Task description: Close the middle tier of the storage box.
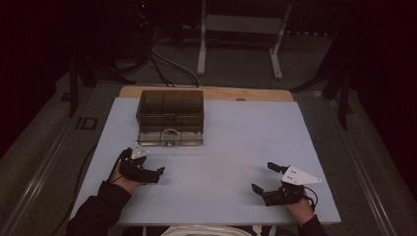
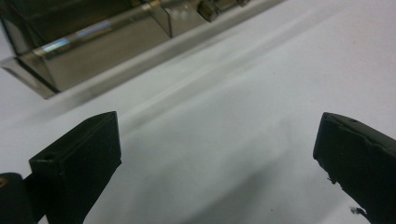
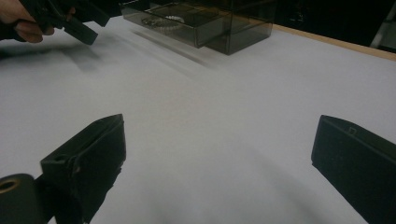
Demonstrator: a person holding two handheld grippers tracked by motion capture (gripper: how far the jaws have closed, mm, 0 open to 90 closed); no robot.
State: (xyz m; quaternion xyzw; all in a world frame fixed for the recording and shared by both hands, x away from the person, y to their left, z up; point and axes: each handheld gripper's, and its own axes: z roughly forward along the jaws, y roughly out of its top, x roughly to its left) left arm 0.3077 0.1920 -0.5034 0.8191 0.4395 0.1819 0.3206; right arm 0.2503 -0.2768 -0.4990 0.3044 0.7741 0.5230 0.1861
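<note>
Nothing gripped yet: left tool (image 1: 141,164) spread wide just short of smoky drawer box (image 1: 170,117), bracelet (image 1: 170,132) inside open drawer; right tool (image 1: 269,178) wide, well apart on bench (image 1: 236,142).

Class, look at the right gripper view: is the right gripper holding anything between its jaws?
No. The right gripper has its jaws spread wide, with just bare white table between them.
</note>
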